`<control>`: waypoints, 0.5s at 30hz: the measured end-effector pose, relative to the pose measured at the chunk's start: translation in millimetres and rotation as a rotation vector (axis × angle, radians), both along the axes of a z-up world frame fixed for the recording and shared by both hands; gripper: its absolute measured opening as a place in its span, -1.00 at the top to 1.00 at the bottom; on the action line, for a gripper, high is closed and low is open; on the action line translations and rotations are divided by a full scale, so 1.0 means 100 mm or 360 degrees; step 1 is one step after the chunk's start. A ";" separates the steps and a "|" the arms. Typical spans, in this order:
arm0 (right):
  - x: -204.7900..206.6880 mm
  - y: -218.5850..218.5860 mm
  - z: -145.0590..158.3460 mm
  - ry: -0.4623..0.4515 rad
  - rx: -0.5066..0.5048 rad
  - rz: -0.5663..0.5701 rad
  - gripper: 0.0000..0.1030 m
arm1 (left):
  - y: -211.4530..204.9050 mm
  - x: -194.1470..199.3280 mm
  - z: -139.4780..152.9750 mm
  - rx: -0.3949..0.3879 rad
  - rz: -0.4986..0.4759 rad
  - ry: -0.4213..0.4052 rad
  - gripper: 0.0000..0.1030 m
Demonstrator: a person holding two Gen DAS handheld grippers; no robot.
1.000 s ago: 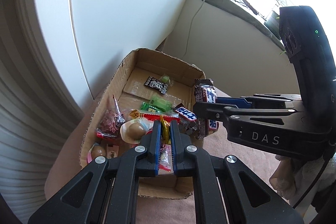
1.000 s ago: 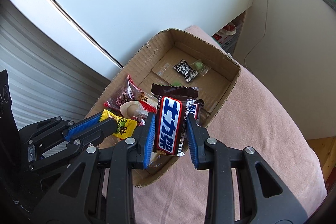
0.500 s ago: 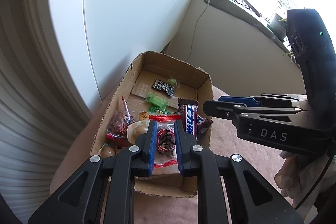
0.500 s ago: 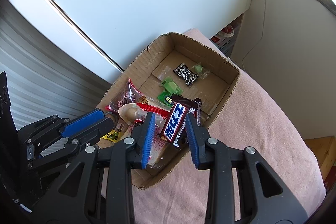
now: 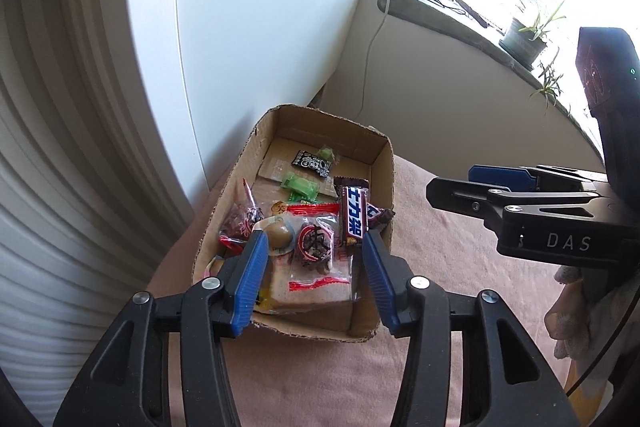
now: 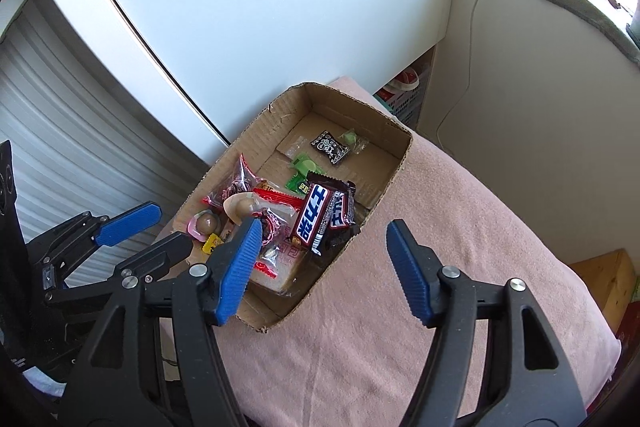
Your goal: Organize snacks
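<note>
An open cardboard box (image 5: 385, 163) (image 6: 405, 153) stands on a pink cloth and holds several wrapped snacks. Two dark chocolate bars (image 5: 353, 215) (image 6: 316, 215) lean on its right wall. A small yellow packet (image 6: 211, 243) lies at the near left, beside a clear red-trimmed packet (image 5: 317, 247). My left gripper (image 5: 313, 241) hovers over the box's near end; its jaws are opening and nothing is between them. My right gripper (image 6: 324, 225) hangs above the box's right wall, jaws also opening, holding nothing. Each gripper shows in the other's view: the right gripper (image 5: 460, 183) and the left gripper (image 6: 168, 225).
The pink cloth (image 6: 440, 259) spreads to the right of the box. A white panel and a ribbed shutter rise behind and left. A windowsill with potted plants (image 5: 524, 35) and a hanging cable are far right. A wooden crate (image 6: 604, 279) sits low at the right.
Both grippers opened and rose away from the box. The chocolate bar left the right gripper and now rests in the box. The left gripper's yellow packet dropped in too.
</note>
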State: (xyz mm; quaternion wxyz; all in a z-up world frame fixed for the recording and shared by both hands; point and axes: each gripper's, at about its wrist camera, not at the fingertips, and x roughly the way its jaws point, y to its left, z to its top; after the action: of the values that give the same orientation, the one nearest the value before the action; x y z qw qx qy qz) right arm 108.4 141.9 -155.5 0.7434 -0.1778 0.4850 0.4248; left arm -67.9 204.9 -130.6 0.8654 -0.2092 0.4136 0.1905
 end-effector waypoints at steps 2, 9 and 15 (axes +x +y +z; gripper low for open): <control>-0.06 -0.09 0.04 -0.0024 0.0005 -0.0019 -0.31 | -0.06 -0.04 0.03 0.0025 0.0013 0.0015 -0.01; -0.30 -0.37 0.13 -0.0166 -0.0031 -0.0053 -0.32 | -0.19 -0.23 0.15 0.0091 0.0085 0.0029 -0.19; -0.43 -0.57 0.19 -0.0188 -0.0018 -0.0115 -0.33 | -0.26 -0.36 0.23 0.0161 0.0133 0.0052 -0.19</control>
State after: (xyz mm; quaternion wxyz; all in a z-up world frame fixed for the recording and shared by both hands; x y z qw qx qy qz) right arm 65.9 84.4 -136.8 0.7846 -0.1891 0.4488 0.3838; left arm -103.8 178.5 -107.8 0.8593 -0.1791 0.4083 0.2506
